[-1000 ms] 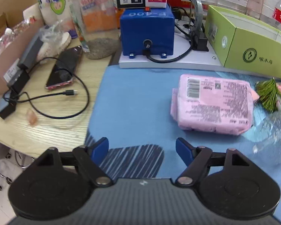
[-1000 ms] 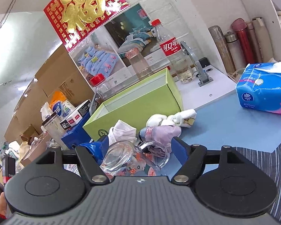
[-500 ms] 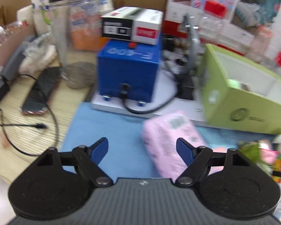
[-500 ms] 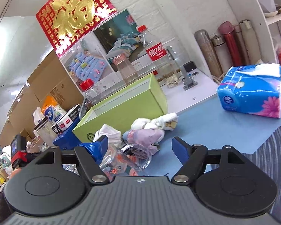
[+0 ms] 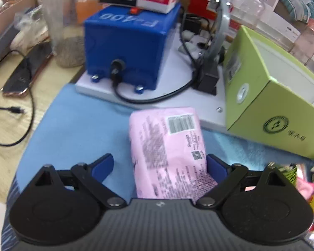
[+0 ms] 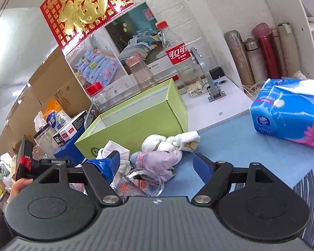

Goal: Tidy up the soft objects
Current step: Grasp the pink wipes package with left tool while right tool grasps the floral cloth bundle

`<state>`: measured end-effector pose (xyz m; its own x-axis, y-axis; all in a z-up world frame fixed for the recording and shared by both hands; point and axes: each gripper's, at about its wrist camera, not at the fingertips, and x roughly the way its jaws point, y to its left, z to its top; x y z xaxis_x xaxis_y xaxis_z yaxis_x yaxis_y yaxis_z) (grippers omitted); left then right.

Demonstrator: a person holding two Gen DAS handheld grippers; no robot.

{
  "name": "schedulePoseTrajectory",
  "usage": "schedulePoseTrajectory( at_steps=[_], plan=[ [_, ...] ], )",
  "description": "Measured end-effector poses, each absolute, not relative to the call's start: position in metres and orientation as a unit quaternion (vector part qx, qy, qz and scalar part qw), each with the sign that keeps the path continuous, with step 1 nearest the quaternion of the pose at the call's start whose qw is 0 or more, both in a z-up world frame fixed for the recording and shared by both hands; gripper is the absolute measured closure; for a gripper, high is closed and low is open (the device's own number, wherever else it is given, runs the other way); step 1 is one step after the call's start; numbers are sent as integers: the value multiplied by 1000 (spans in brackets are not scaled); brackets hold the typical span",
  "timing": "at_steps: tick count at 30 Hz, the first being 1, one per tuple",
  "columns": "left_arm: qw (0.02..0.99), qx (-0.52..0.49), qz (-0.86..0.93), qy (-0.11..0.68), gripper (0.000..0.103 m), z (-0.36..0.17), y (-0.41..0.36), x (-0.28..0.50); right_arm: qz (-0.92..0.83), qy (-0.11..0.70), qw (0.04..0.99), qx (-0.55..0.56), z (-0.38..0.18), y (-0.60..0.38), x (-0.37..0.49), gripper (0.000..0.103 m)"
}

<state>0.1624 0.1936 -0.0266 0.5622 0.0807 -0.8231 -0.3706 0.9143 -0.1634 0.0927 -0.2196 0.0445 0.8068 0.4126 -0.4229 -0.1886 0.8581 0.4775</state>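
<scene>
The left gripper (image 5: 160,166) stood released around the pink packet (image 5: 169,152) (its right finger touching). The right gripper (image 6: 158,165) hovered released over bundled socks (image 6: 157,159) beside the green box (image 6: 136,123).

Left tool (image 5: 160,167) has closed in around the pink pack (image 5: 169,148)

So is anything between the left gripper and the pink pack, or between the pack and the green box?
Nothing visible blocks either. The pink pack already lies between the open fingers of the left gripper, against the right finger. Only bare blue mat separates it from the open green box to the right.
</scene>
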Motion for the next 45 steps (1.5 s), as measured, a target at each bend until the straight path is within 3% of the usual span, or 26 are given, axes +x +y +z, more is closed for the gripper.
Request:
schedulePoseTrajectory(
  at_steps=[6,11,20,31,34,38,45],
  plan=[
    [872,-149,124,450,10,-27,199,148,162,290,929,162,51,-205,144,39],
    [876,-145,116,444,10,-28,200,144,176,371,903,126,40,-173,201,39],
    [879,-140,106,444,10,-28,201,145,179,424,887,27,39,-162,187,38],
    [878,-118,108,451,10,-29,197,151,65,413,908,30,42,-237,107,37],
    [877,-111,107,456,10,-30,196,151,158,398,902,-61,48,-210,107,37],
    [875,-102,116,458,10,-31,193,153,274,373,830,-313,43,-166,106,38],
    [876,-66,118,464,10,-34,184,156,328,403,787,-332,12,-141,149,37]
  ],
)
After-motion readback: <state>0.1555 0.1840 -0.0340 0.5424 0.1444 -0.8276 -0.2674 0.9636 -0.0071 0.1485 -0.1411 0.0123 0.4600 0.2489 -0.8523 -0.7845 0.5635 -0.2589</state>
